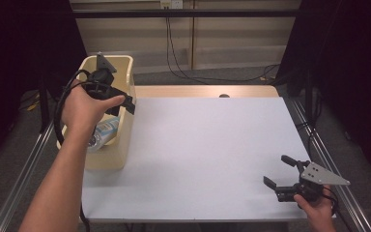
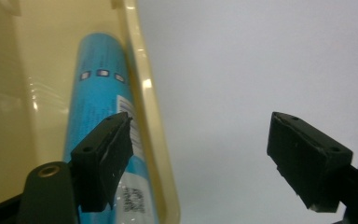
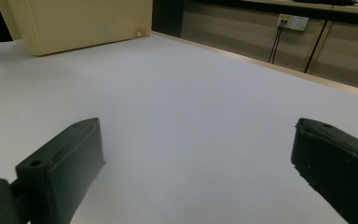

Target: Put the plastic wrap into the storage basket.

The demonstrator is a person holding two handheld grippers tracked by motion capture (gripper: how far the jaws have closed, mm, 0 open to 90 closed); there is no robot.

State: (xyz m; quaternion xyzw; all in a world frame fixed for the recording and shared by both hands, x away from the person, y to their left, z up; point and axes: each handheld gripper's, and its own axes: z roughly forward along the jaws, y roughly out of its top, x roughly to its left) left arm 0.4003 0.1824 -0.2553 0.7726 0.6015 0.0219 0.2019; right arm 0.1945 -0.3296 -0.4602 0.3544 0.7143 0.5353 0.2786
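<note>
I see the white table (image 1: 198, 154) lying bare from the cream bin (image 1: 107, 159) at its left edge across to my right gripper (image 1: 278, 172), which rests low near the front right corner, jaws apart on nothing. My left hand (image 1: 84, 113) holds the left gripper (image 2: 200, 158) over the bin's rim, tilted down, jaws parted and empty. The blue bottle (image 2: 100, 107) lies inside the bin against its wall

- A white-topped counter (image 1: 198, 154) carried the things.
- A cream bin (image 1: 121, 67) stood at its edge, under the left fingers (image 2: 105, 158), well apart from the right fingers (image 3: 60, 172).
</note>
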